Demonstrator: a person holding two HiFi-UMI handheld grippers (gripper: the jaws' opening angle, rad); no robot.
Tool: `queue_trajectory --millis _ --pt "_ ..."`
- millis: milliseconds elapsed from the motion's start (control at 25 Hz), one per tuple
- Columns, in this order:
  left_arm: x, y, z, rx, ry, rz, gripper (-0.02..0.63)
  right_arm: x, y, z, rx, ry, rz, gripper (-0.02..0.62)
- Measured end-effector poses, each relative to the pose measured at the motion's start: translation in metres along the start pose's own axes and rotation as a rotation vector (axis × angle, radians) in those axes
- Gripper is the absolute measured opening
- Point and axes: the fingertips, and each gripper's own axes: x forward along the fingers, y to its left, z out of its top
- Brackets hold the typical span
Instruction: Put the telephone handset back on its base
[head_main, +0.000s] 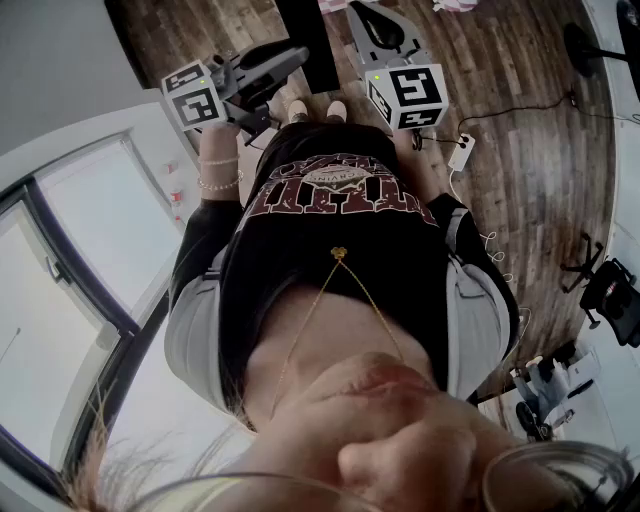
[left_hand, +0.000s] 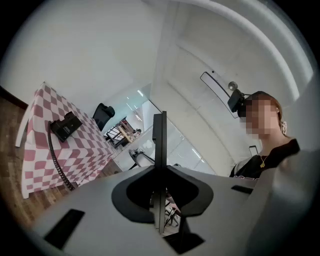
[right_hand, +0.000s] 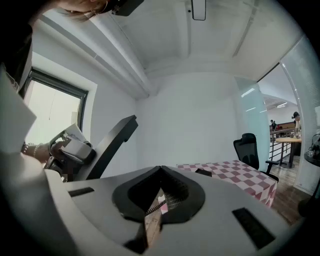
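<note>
A black telephone (left_hand: 65, 125) lies on a table with a red-and-white checked cloth (left_hand: 42, 150), far off at the left of the left gripper view. Its coiled cord (left_hand: 56, 162) hangs over the table's edge. At this distance I cannot tell whether the handset rests on the base. The right gripper view shows the same table (right_hand: 240, 176) with a small dark thing (right_hand: 203, 172) on it. My left gripper (left_hand: 160, 120) and right gripper (right_hand: 160, 169) are held up in front of the person's body (head_main: 340, 230), far from the table. Both are shut, with nothing between the jaws.
A black office chair (right_hand: 247, 150) stands behind the table. The floor is dark wood (head_main: 510, 90), with a white power strip and cable (head_main: 461, 152) near the person's feet. A window (head_main: 90, 260) is at the left, and another chair (head_main: 612, 292) at the right.
</note>
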Motion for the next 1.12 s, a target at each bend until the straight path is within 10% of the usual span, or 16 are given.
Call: queue_trajectory --millis 720,1120 --pt "-0.006 0.016 0.014 -0.004 -0.006 -0.022 0.075 0.015 -0.004 0.003 0.014 -0.020 -0.023 0.021" --pt "-0.021 0.066 0.105 -0.037 0.060 -0.070 0.074 0.105 -0.019 0.045 0.022 -0.013 -0.082 0.021"
